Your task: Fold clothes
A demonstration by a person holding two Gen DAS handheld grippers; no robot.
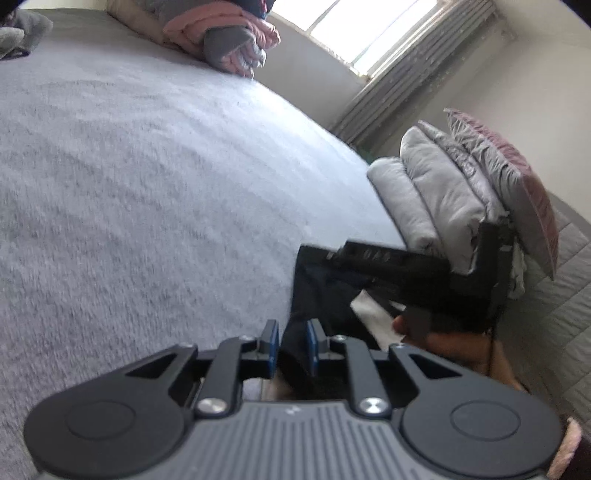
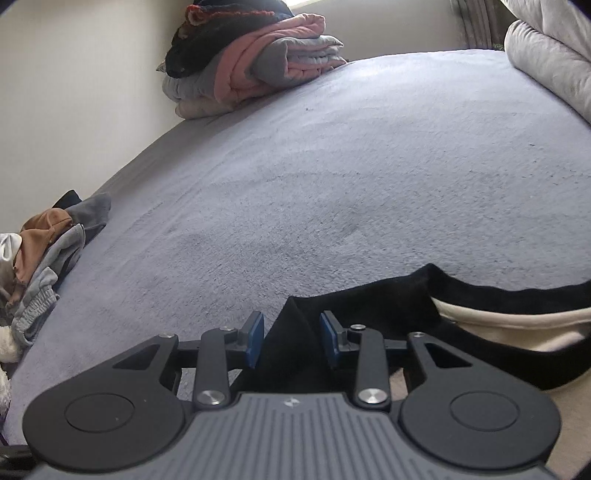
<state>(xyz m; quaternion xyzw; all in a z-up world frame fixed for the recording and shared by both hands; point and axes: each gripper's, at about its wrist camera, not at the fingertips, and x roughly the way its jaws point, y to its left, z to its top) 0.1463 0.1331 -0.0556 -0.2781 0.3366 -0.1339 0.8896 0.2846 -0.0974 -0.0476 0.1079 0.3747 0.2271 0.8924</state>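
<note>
A black garment [image 1: 321,291] with a cream lining [image 2: 517,325] lies at the near edge of the grey-blue bed cover [image 2: 332,166]. In the left wrist view, my left gripper [image 1: 292,343] is shut on a fold of the black cloth between its blue pads [image 1: 271,341]. In the right wrist view, my right gripper [image 2: 291,339] holds a raised ridge of the same garment [image 2: 388,295], and the cloth fills the gap between its pads [image 2: 255,339]. The right gripper [image 1: 332,254] also shows in the left wrist view, just right of my left one, held by a hand [image 1: 454,343].
A stack of folded pink, grey and dark clothes [image 2: 251,70] sits at the far edge of the bed by the wall. A loose pile of unfolded clothes [image 2: 44,251] lies at the left edge. Grey pillows and folded bedding [image 1: 443,195] stand to the right, below a window [image 1: 369,26].
</note>
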